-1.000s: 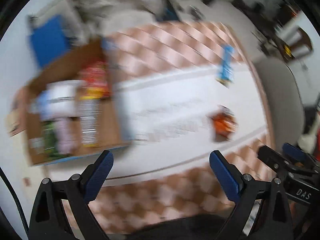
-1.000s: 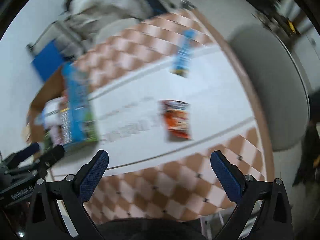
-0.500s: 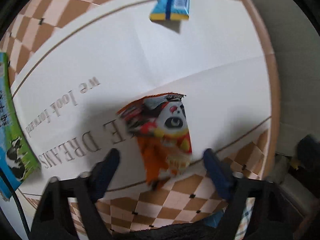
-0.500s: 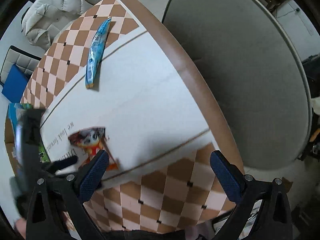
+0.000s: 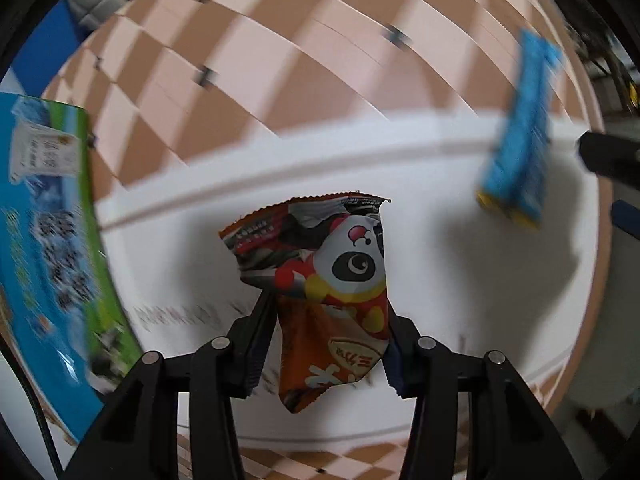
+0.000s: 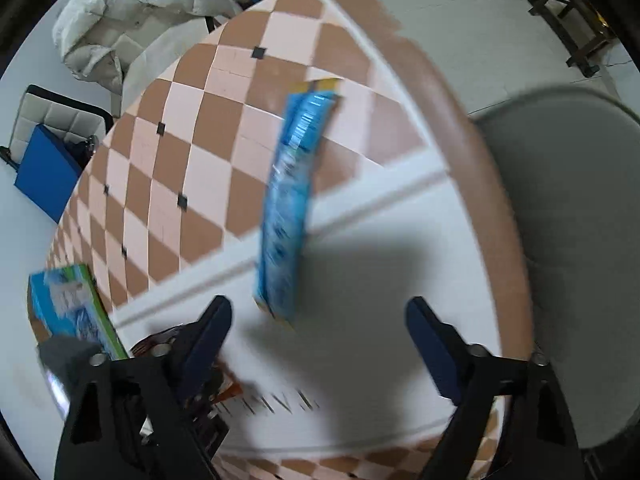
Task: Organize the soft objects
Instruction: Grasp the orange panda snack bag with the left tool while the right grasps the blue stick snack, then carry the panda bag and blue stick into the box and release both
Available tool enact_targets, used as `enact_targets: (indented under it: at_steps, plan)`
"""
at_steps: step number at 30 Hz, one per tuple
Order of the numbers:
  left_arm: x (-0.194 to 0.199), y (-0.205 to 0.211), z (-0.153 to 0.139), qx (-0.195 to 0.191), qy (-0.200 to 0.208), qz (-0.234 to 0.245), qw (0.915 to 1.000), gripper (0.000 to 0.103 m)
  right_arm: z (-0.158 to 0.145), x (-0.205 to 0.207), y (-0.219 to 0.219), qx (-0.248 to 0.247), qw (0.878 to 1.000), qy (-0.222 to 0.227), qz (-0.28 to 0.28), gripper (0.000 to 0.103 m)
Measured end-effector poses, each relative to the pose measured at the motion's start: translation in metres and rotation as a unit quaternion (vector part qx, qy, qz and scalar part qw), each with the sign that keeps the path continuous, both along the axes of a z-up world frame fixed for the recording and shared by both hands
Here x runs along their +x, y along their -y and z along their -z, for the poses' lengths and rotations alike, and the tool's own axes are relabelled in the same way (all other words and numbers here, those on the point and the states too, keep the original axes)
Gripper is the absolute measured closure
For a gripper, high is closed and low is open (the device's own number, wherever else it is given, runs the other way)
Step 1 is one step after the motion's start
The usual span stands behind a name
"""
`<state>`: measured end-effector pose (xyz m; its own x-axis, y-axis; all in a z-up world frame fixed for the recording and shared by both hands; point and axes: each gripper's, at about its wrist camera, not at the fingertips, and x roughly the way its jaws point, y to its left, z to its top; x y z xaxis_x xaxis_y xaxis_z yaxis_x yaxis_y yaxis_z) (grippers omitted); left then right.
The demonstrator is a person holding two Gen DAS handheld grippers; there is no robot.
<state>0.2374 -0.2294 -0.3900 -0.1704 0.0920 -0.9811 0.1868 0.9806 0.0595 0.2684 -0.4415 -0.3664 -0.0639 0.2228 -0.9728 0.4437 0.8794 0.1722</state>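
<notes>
My left gripper [image 5: 328,332] is shut on an orange and red snack bag with a panda on it [image 5: 332,280], pinched at its lower half and held a little above the white tablecloth [image 5: 440,280]. A long blue snack packet [image 5: 520,136] lies on the cloth to the far right; in the right wrist view it [image 6: 294,200] lies just ahead of my right gripper [image 6: 320,332], which is open and empty above its near end. The left gripper shows at the lower left of the right wrist view [image 6: 132,392].
A blue and green carton [image 5: 44,256] stands at the left edge of the table; it also shows in the right wrist view [image 6: 76,308]. The checked table border [image 6: 192,152] ends at a brown rim [image 6: 472,168]. A grey round seat [image 6: 568,260], a padded jacket [image 6: 136,20] and a blue pad [image 6: 44,176] lie beyond.
My left gripper closed on the panda snack bag and lifted it. My right gripper moved left and forward, bringing the blue packet between its open fingers.
</notes>
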Motion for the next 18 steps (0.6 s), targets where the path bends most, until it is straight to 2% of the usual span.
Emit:
enact_targets:
  at_steps: [4, 7, 8, 9, 15, 18]
  plan:
    - [0.022, -0.01, -0.003, 0.01, 0.012, -0.015, 0.9998, 0.058, 0.03, 0.035, -0.017, -0.004, 0.999, -0.03, -0.011, 0.031]
    - [0.033, -0.012, -0.004, 0.014, 0.018, -0.019, 0.9996, 0.058, 0.044, 0.048, -0.03, -0.015, 0.998, -0.049, -0.024, 0.051]
    - [0.034, -0.011, -0.005, 0.015, 0.021, -0.018, 0.9995, 0.058, 0.047, 0.05, -0.033, -0.022, 0.998, -0.054, -0.026, 0.064]
    - [0.037, -0.01, -0.006, 0.015, 0.022, -0.017, 0.9995, 0.058, 0.048, 0.051, -0.036, -0.035, 0.997, -0.058, -0.03, 0.069]
    - [0.041, -0.019, -0.018, 0.001, 0.024, -0.017, 0.9996, 0.058, 0.039, 0.052, -0.051, -0.059, 0.996, -0.045, -0.056, 0.086]
    - [0.033, -0.03, -0.03, -0.016, 0.024, -0.02, 0.9994, 0.061, 0.027, 0.043, -0.06, -0.048, 0.996, -0.035, -0.069, 0.087]
